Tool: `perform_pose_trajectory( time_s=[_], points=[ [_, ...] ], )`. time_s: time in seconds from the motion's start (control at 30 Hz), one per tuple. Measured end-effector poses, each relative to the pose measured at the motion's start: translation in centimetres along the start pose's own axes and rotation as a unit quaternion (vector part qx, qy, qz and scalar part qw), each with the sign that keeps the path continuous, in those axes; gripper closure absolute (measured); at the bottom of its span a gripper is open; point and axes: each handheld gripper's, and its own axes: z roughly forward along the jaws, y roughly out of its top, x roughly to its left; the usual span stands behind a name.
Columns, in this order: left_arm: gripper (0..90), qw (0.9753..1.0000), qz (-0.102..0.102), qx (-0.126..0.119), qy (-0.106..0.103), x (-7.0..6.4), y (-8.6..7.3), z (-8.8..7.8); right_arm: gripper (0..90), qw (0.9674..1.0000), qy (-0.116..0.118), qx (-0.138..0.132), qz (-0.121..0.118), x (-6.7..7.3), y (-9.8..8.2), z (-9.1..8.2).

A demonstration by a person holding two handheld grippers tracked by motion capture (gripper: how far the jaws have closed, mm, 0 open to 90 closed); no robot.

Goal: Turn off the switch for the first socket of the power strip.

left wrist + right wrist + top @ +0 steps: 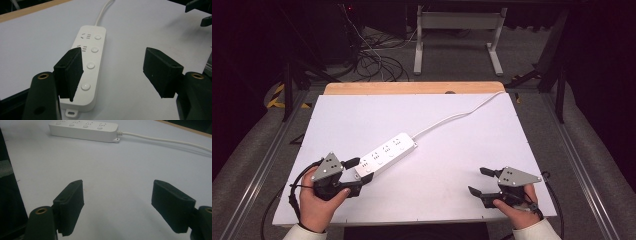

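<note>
A white power strip (384, 152) with several sockets and round buttons lies diagonally on the white tabletop (452, 165); its white cable (452, 119) runs off toward the far right edge. My left gripper (360, 171) stands open at the strip's near end, which lies between the jaws without being clamped. In the left gripper view the strip (91, 62) sits close to the left jaw of the gripper (113, 67). My right gripper (477, 181) is open over bare table at the front right, well away from the strip (83, 130); nothing lies between the jaws of that gripper (117, 195).
A wooden strip (412, 88) borders the table's far side. Metal rails (584, 170) run along both sides. Beyond the table, tangled cables (372, 60) and a white table frame (457, 30) stand on the floor.
</note>
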Motion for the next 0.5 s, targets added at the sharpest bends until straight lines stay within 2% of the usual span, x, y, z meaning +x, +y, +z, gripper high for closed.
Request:
perform_pose_trajectory(
  time_s=[0.07,0.1,0.37,0.5],
  points=[
    [32.9,1.0,0.005,-0.001,0.003,0.1,0.2,0.1,26.6,1.0,0.0,0.0,0.0,0.0,0.0,0.0],
    [33.0,1.0,0.001,-0.003,-0.001,0.0,0.4,0.3,26.7,1.0,0.0,0.0,0.0,0.0,0.0,0.0],
    [33.5,0.9999,0.004,-0.002,-0.012,0.1,1.9,1.5,26.7,1.0,0.001,0.002,0.003,0.0,-0.1,0.1],
    [33.6,0.9999,0.015,0.002,-0.008,-0.1,2.5,2.2,26.7,1.0,0.002,0.003,0.003,0.0,-0.1,0.1]
  ],
)
